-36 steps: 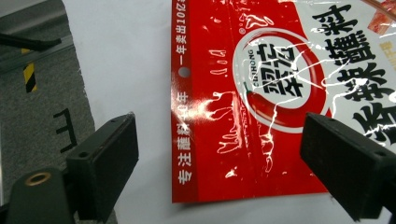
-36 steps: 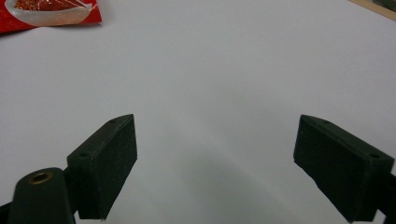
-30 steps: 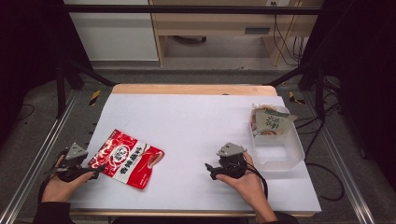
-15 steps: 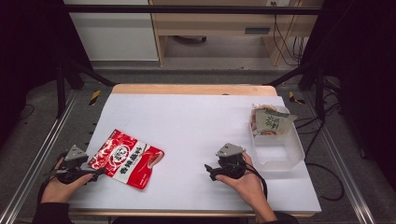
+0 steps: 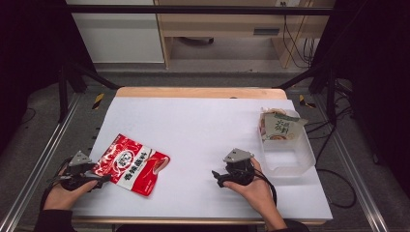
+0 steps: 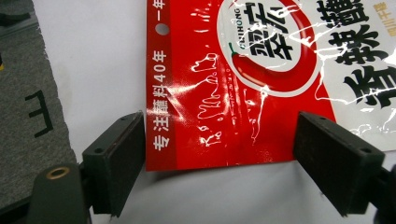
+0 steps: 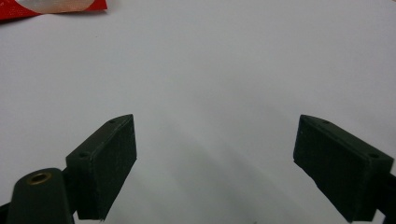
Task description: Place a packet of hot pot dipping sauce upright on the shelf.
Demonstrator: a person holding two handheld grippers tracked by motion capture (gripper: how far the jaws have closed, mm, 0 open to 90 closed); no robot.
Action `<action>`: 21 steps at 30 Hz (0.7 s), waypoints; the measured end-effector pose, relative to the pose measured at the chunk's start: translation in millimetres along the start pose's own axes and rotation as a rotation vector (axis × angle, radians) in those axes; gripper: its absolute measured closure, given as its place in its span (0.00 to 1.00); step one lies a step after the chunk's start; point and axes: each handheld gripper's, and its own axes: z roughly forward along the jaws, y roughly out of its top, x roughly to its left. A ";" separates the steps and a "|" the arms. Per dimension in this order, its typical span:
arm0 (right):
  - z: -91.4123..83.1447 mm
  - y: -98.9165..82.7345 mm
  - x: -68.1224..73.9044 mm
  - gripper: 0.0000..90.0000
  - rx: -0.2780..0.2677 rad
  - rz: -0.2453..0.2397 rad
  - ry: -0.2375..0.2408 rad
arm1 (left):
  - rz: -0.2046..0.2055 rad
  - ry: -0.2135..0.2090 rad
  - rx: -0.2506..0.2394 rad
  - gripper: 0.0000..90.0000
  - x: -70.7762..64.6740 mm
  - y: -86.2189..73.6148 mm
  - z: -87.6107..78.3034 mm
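Note:
A red and white snack packet (image 5: 130,164) lies flat on the white table (image 5: 203,130) at the front left. In the left gripper view its near edge (image 6: 233,116) sits between my open jaws, which straddle it without closing. My left gripper (image 5: 99,178) is at the packet's left end, held by a hand. My right gripper (image 5: 217,177) rests open over bare table at the front centre-right. Its own view has a corner of the red packet (image 7: 51,8) at the top left and nothing between the jaws (image 7: 217,163).
A clear plastic bin (image 5: 287,145) stands at the right edge of the table with a green and white packet (image 5: 280,126) leaning in its far end. Grey floor (image 6: 28,112) and metal rails flank the table's left side.
My left gripper has slid right toward the red packet, so its jaws now straddle the packet's edge. The right gripper has barely moved.

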 end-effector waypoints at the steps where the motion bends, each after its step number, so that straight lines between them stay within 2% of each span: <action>1: 0.1 0.0 0.0 0.15 0.000 0.000 0.000 | -0.007 -0.004 -0.006 0.21 -0.1 0.1 -0.3; 7: 0.9 -0.3 -0.1 0.15 0.007 -0.005 0.004 | -0.049 -0.037 -0.044 0.27 2.1 0.2 -6.0; 11: 0.6 -0.4 -0.2 0.15 0.008 -0.006 0.003 | -0.077 -0.070 -0.098 0.31 0.9 2.7 -12.5; 12: 0.5 -0.3 -0.1 0.15 0.008 -0.004 0.004 | -0.083 -0.084 -0.110 0.33 0.6 3.3 -13.8; 13: 0.4 -0.3 -0.2 0.15 0.008 -0.004 0.004 | -0.099 -0.123 -0.131 0.34 0.8 4.4 -16.4; 15: 0.3 -0.3 -0.2 0.15 0.008 -0.004 0.005 | -0.108 -0.171 -0.165 0.37 0.4 5.8 -19.2; 16: 0.5 -0.4 -0.2 0.15 0.009 -0.006 0.006 | -0.112 -0.180 -0.169 0.37 0.1 6.3 -19.3; 21: 1.0 -0.4 0.0 0.15 0.011 -0.009 0.007 | -0.105 -0.133 -0.115 0.45 -0.9 6.7 -12.0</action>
